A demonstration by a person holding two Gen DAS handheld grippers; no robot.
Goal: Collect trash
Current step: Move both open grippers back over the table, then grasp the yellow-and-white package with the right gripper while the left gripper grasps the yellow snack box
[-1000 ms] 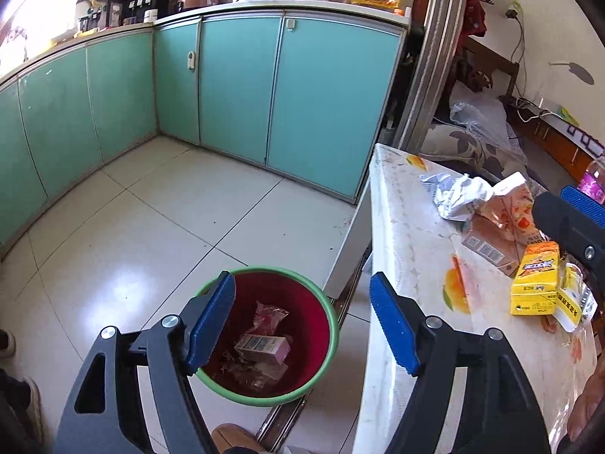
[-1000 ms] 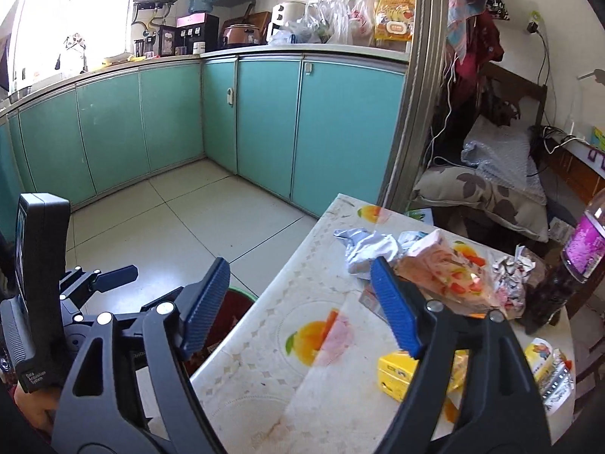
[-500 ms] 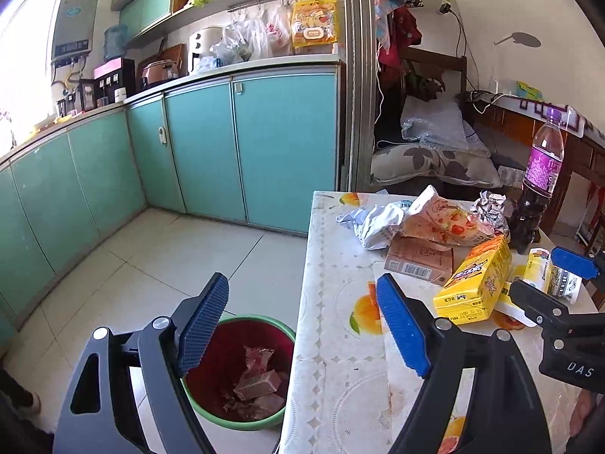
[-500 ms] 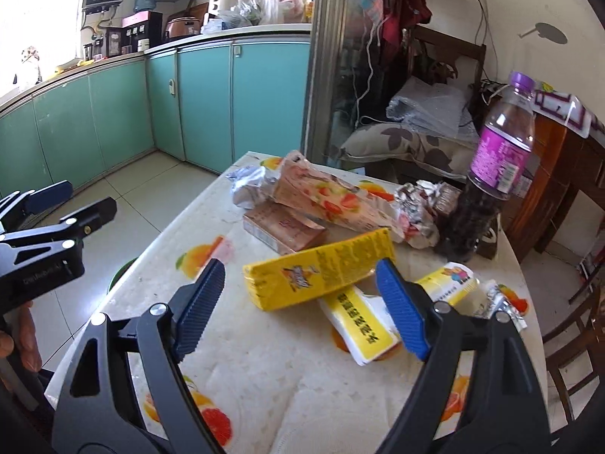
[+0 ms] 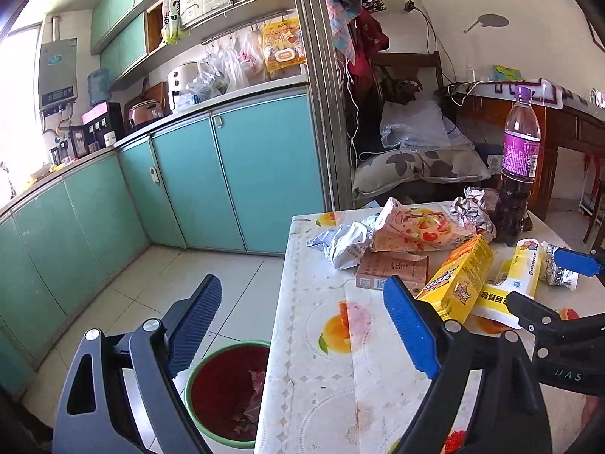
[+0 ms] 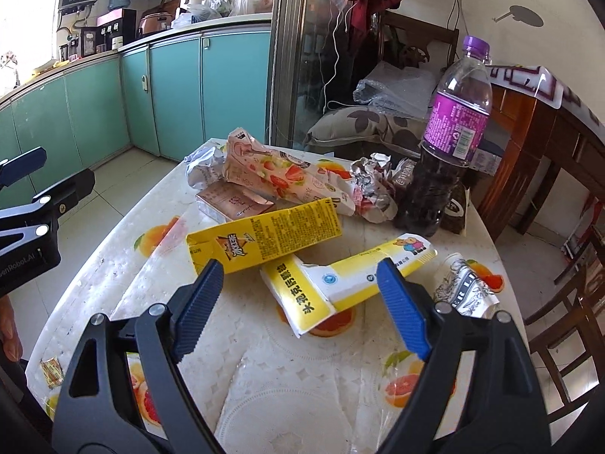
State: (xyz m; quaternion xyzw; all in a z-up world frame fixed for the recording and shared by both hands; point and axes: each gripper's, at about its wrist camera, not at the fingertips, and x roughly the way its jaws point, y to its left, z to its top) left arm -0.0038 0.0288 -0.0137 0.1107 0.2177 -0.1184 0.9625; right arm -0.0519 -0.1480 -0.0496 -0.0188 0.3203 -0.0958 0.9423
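Showing 2 spread claws, left claw [image 5: 302,321], right claw [image 6: 298,302], 1 bottle [image 6: 450,140], 1 bin [image 5: 227,389].

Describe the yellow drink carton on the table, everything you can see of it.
The yellow drink carton is a long box, cardboard by its look, printed with a red and blue logo and dense small text. It lies on its side on the table, one end torn open. Its far edge rests against the pink box, and its near side overlaps the yellow and white wrapper. Neither gripper touches it.
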